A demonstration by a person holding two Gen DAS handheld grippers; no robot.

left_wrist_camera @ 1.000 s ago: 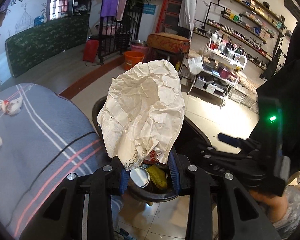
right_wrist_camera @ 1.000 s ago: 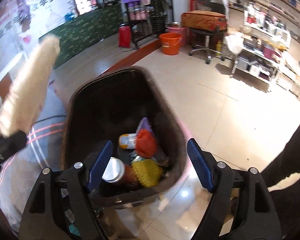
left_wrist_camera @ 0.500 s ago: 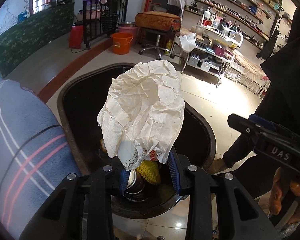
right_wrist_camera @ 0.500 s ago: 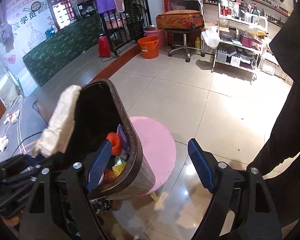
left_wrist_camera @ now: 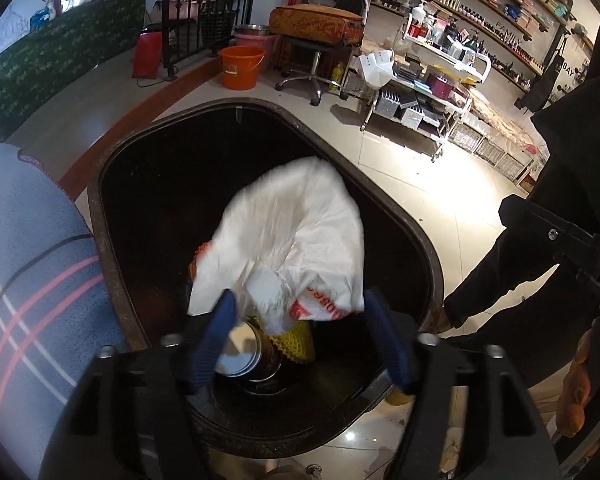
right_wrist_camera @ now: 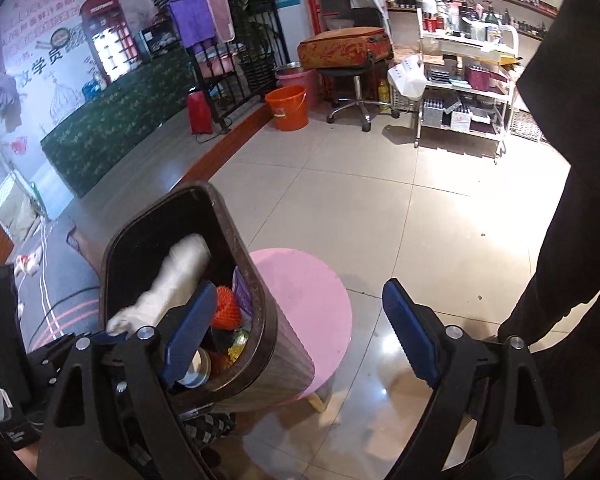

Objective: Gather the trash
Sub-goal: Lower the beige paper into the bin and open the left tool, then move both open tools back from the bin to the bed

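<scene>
A crumpled white paper bag (left_wrist_camera: 292, 240) with red print hangs blurred inside the mouth of a dark brown trash bin (left_wrist_camera: 100, 208). My left gripper (left_wrist_camera: 300, 336) is open just above the bin, the bag's lower edge between its blue pads but not pinched. The bag shows in the right wrist view (right_wrist_camera: 172, 280) inside the bin (right_wrist_camera: 256, 320). A metal can (left_wrist_camera: 240, 354), yellow mesh (left_wrist_camera: 296, 344) and orange mesh (right_wrist_camera: 226, 308) lie in the bin. My right gripper (right_wrist_camera: 296, 336) is open and empty beside the bin.
The bin stands on a pink round stool (right_wrist_camera: 312, 312) on a tiled floor. A grey striped cloth surface (left_wrist_camera: 24, 280) lies left of the bin. An orange bucket (left_wrist_camera: 242, 66), a swivel stool (left_wrist_camera: 316, 64) and a white cart (right_wrist_camera: 468, 80) stand farther back. A person in black (left_wrist_camera: 572, 200) is at right.
My left gripper has opened and let go of the paper bag, which drops into the bin. My right gripper has pulled back to the right of the bin.
</scene>
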